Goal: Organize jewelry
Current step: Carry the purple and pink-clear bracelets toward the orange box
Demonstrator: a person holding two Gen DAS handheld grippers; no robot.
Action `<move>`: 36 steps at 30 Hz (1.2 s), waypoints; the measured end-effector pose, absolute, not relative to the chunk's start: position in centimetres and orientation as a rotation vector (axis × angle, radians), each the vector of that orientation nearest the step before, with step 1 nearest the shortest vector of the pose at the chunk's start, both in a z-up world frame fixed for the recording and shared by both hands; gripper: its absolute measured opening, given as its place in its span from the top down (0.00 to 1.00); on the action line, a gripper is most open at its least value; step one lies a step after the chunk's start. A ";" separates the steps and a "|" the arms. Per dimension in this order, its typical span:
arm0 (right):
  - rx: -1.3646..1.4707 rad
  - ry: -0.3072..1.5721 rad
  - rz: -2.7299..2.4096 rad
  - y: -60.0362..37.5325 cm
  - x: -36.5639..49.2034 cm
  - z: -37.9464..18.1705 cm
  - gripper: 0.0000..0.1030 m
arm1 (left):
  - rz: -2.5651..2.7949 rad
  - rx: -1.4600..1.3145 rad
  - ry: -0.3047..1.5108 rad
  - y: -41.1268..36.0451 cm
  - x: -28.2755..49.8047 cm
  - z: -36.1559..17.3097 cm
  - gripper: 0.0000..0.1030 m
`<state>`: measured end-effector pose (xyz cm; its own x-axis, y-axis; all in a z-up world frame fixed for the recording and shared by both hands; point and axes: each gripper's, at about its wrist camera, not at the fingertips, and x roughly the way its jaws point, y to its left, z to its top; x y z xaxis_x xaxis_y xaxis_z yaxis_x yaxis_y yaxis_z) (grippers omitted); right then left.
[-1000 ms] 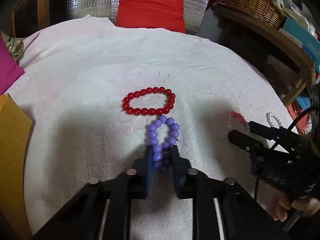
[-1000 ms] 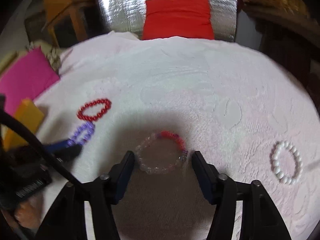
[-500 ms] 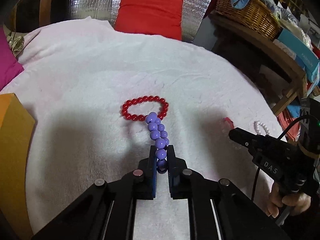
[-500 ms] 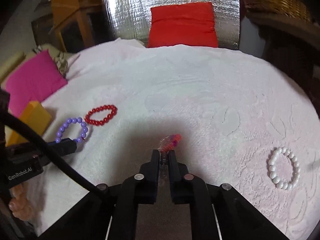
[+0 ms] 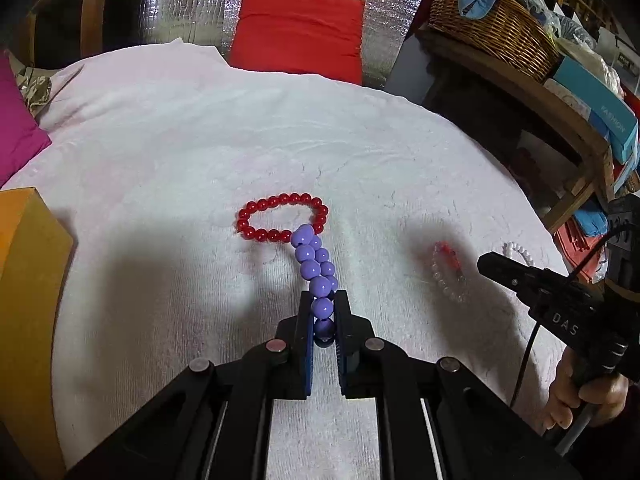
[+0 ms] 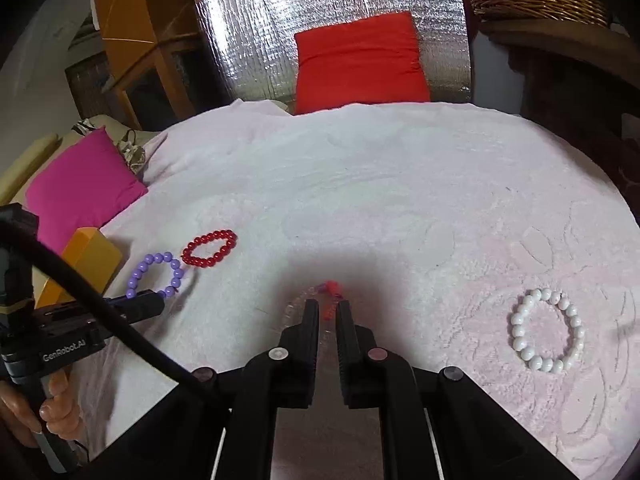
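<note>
My left gripper (image 5: 323, 298) is shut on a purple bead bracelet (image 5: 314, 266) and holds it lifted above the white towel; it also shows in the right wrist view (image 6: 156, 274). A red bead bracelet (image 5: 282, 218) lies flat just beyond it, also seen in the right wrist view (image 6: 210, 248). My right gripper (image 6: 328, 306) is shut on a clear and red bead bracelet (image 6: 330, 298), which hangs from it in the left wrist view (image 5: 446, 270). A white bead bracelet (image 6: 546, 330) lies on the towel to the right.
An orange box (image 5: 28, 280) stands at the left edge of the white towel (image 5: 240, 140). A pink cushion (image 6: 80, 188) lies at far left, a red cushion (image 5: 298, 34) at the back. A wicker basket (image 5: 492, 28) sits on a wooden shelf at right.
Both grippers closed on their bracelets, the left on the purple one, the right on the clear and red one, and both have lifted them off the towel.
</note>
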<state>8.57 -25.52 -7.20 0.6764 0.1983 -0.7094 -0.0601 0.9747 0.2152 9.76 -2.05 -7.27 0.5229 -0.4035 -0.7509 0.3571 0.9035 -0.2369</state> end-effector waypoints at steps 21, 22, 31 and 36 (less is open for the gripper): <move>0.125 0.866 0.060 -23.1 10.6 -9.3 0.93 | -0.421 -0.048 0.913 -0.1 9.3 -6.7 0.90; 0.136 0.856 0.066 -23.1 10.6 -9.1 0.93 | -0.419 -0.048 0.909 0.0 9.2 -6.6 0.90; 0.204 0.711 0.171 -21.8 8.7 -5.2 0.93 | -0.399 -0.061 0.868 1.4 7.4 -5.1 0.90; 0.241 0.669 0.237 -20.4 7.7 -3.9 0.93 | -0.381 -0.086 0.829 2.9 5.7 -3.7 0.90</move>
<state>7.74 -20.41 -3.90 0.7595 0.2928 -0.5809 -0.1389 0.9454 0.2948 5.67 2.94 -3.68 0.6120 -0.3631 -0.7026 0.2967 0.9289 -0.2216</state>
